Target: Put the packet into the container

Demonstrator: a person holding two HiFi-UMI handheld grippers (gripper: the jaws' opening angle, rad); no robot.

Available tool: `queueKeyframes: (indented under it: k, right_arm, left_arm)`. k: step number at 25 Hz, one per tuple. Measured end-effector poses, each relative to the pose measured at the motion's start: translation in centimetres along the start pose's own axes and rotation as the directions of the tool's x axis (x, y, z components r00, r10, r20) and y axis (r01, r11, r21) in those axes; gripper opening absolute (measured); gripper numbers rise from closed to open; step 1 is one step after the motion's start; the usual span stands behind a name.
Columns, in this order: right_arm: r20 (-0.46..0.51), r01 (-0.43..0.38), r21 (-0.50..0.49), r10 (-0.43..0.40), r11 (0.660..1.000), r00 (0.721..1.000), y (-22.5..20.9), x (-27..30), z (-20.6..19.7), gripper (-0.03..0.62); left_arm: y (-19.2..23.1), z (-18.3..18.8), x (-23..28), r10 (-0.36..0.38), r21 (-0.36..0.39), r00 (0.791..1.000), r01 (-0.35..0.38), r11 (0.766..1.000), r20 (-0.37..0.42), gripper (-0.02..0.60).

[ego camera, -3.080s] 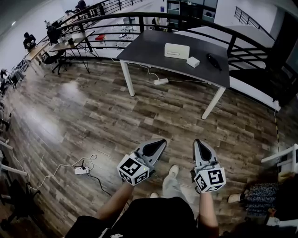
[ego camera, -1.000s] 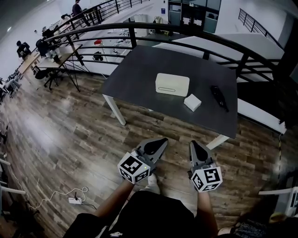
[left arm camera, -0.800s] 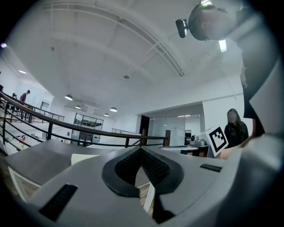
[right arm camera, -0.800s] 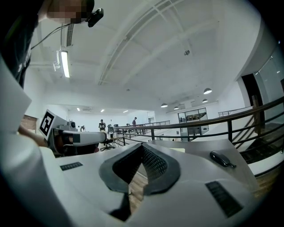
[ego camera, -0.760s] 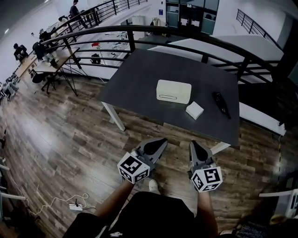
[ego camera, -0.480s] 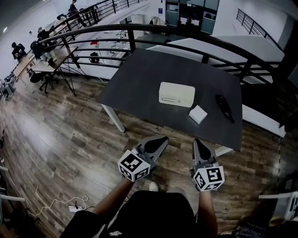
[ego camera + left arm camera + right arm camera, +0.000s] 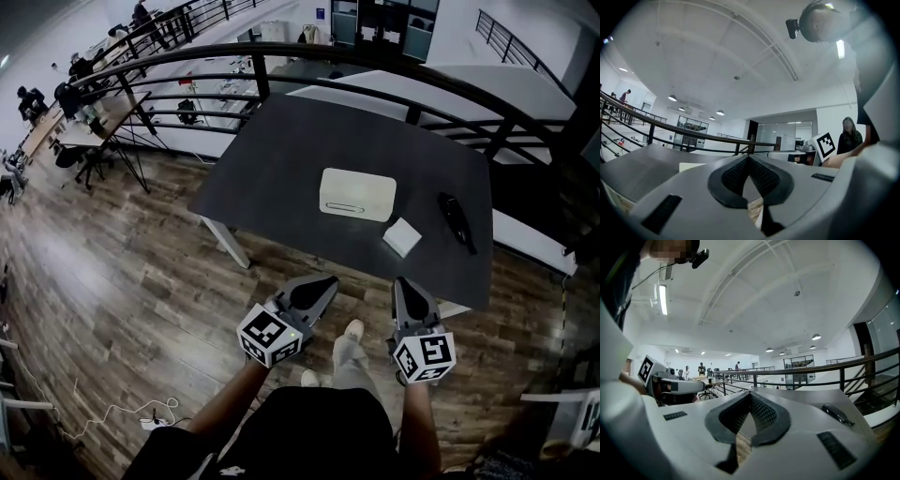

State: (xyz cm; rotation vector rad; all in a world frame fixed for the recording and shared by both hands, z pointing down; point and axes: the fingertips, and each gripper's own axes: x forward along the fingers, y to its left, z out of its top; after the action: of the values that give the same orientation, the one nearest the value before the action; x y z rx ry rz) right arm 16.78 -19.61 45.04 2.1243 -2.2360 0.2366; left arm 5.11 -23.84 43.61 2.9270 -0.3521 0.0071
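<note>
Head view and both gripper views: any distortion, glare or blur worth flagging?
Head view: strong fisheye bows the railing; the table and container are sharp and evenly lit. Left gripper view: dark vignetted corners, strip light blown out. Right gripper view: same vignette, bright tube lamp, background fairly sharp.

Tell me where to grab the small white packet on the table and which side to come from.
Probably pinch the packet across two opposite side edges, coming in over the table's near edge with the right claw, opened first since it is shut. The packet lies flat, turned cornerwise, just right of the container, and nearest that claw.
</note>
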Motion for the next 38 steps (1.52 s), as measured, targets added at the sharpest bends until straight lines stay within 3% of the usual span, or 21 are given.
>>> queueKeyframes:
  k: [12, 24, 38]
  right_arm:
    - [-0.047, -0.004, 0.028, 0.006, 1.000, 0.999, -8.2, 7.3, -0.4, 0.003]
    - [-0.095, -0.094, 0.043, 0.098, 0.995, 0.991, -16.3, 13.4, -0.4, 0.003]
    - [-0.239, -0.146, 0.066, 0.158, 0.987, 0.958, -18.9, 15.9, -5.4, 0.003]
  left_arm:
    - [5.6, 0.7, 9.3, 0.014, 0.004, 1.000, -0.013, 1.000, -0.027, 0.006]
    - [9.9, 1.5, 18.0, 0.084, 0.025, 0.995, -0.083, 0.996, -0.061, 0.005]
    - [12.0, 0.1, 20.8, 0.098, -0.010, 0.992, -0.099, 0.995, -0.084, 0.005]
